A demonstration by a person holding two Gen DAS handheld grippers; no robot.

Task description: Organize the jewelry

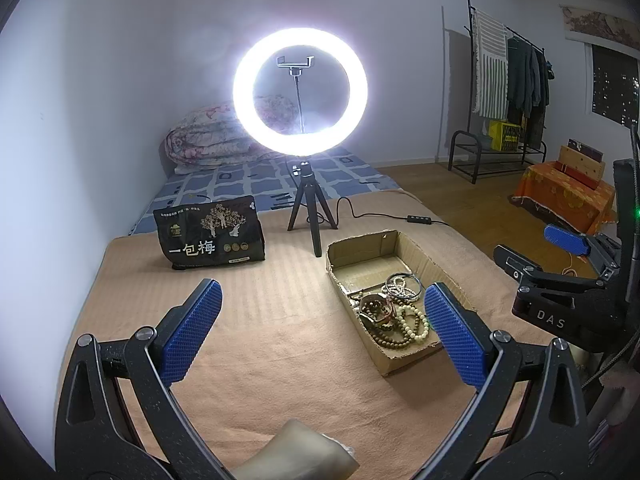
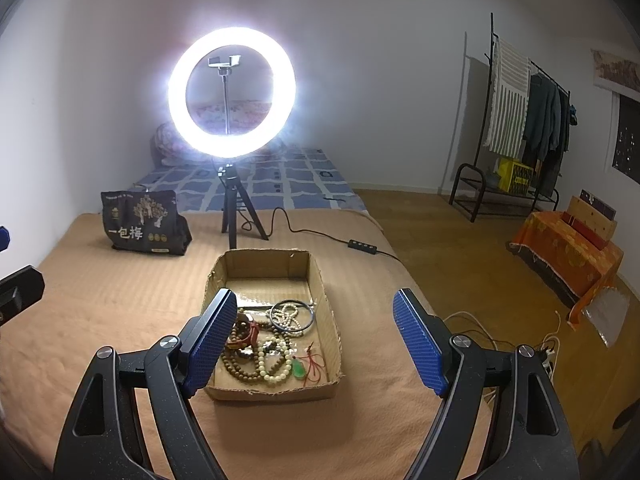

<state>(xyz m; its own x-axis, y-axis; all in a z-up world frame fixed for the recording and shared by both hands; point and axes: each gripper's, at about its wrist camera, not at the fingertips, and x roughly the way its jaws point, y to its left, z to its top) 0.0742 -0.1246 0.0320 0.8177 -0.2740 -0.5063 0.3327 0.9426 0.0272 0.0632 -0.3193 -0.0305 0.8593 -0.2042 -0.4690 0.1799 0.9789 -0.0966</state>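
Note:
A shallow cardboard box (image 1: 362, 246) (image 2: 322, 280) lies on the tan blanket. It holds a pile of jewelry (image 1: 394, 312) (image 2: 264, 340): brown and cream bead bracelets, a dark bangle (image 2: 291, 317), a green pendant on red cord (image 2: 297, 369). My left gripper (image 1: 320, 332) is open and empty, to the left of the box. My right gripper (image 2: 316, 340) is open and empty, above the box's near end. It also shows in the left wrist view (image 1: 560, 256).
A lit ring light on a small tripod (image 1: 306, 216) (image 2: 236, 208) stands behind the box, its cable and switch (image 2: 362, 247) trailing right. A black snack bag (image 1: 210, 234) (image 2: 144, 224) stands back left. Bed, clothes rack and orange-draped stand (image 2: 568, 256) lie beyond.

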